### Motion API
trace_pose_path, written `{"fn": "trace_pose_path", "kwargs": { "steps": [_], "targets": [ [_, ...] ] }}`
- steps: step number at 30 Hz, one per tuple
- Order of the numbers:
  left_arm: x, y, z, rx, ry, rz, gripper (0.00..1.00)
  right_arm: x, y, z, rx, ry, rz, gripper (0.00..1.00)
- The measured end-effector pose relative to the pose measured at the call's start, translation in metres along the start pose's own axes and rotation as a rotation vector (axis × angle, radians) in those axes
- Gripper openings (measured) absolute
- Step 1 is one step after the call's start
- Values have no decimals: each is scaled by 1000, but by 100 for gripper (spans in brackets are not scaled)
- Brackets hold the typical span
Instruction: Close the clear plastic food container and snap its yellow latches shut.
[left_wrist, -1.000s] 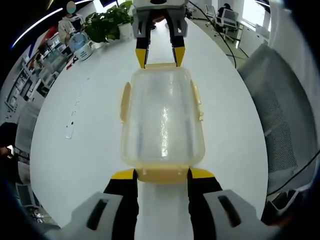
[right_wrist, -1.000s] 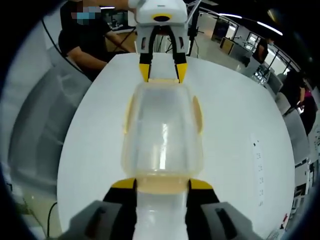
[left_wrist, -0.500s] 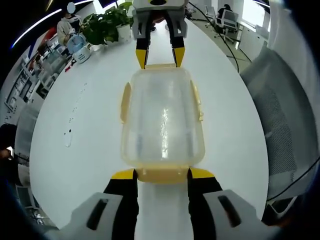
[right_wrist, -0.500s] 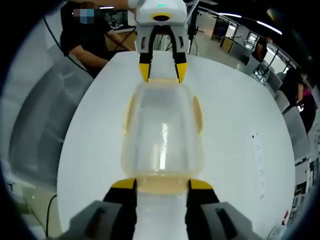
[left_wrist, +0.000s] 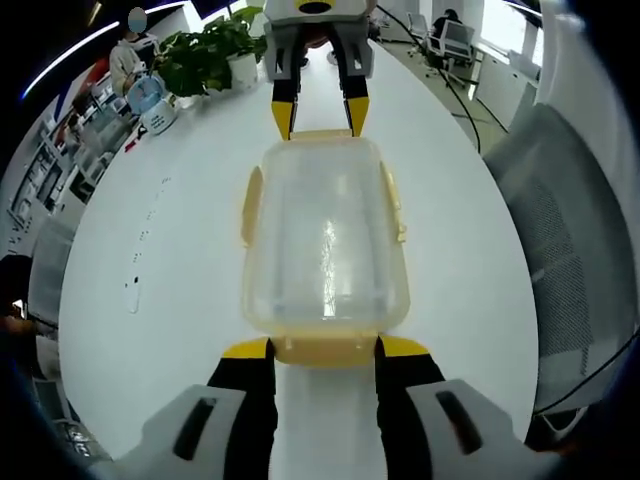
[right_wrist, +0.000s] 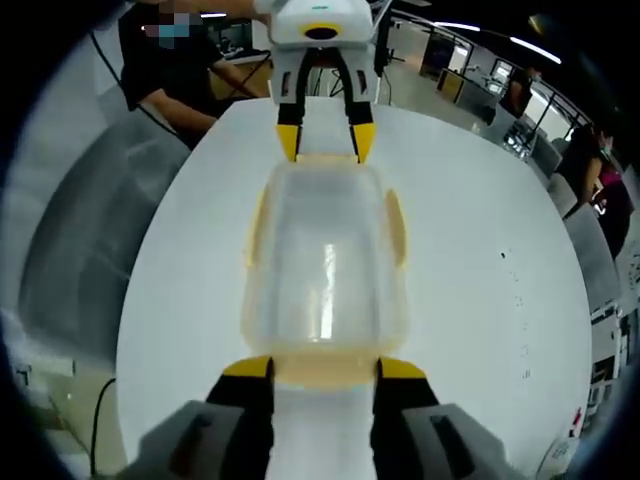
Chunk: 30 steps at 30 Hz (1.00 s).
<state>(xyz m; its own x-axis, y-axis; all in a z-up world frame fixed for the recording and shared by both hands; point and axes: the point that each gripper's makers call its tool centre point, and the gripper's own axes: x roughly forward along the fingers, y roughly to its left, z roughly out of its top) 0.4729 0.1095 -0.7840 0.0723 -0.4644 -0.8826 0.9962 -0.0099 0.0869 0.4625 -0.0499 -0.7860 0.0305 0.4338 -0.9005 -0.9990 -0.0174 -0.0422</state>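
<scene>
Here, lidded container (left_wrist: 325, 240) on the bench (left_wrist: 180, 260), both tongs (left_wrist: 322, 347) (right_wrist: 322, 368) wide astride its end latches (left_wrist: 322, 350); next, press latches down.

No text, label, brand or number can be read. Small dark marks on the white table (left_wrist: 150, 260), at nine o'clock in the left gripper view and three o'clock in the right, are too tiny to read.
</scene>
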Motion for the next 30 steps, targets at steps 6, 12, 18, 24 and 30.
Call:
{"fn": "trace_pose_path", "kwargs": {
  "steps": [6, 12, 18, 24, 30],
  "targets": [
    [5, 1, 9, -6, -9, -2, 36, -3, -2, -11, 10, 2, -2, 35],
    [11, 2, 15, -11, -9, -2, 36, -4, -4, -20, 8, 13, 8, 35],
    [17, 1, 17, -14, -4, -7, 36, -1, -4, -26, 8, 21, 20, 35],
    [19, 3, 17, -23, -6, -8, 36, 3, -6, -29, 16, 23, 20, 35],
    [22, 3, 14, -31, -2, -14, 36, 3, -8, -28, 13, 23, 30, 35]
  ]
}}
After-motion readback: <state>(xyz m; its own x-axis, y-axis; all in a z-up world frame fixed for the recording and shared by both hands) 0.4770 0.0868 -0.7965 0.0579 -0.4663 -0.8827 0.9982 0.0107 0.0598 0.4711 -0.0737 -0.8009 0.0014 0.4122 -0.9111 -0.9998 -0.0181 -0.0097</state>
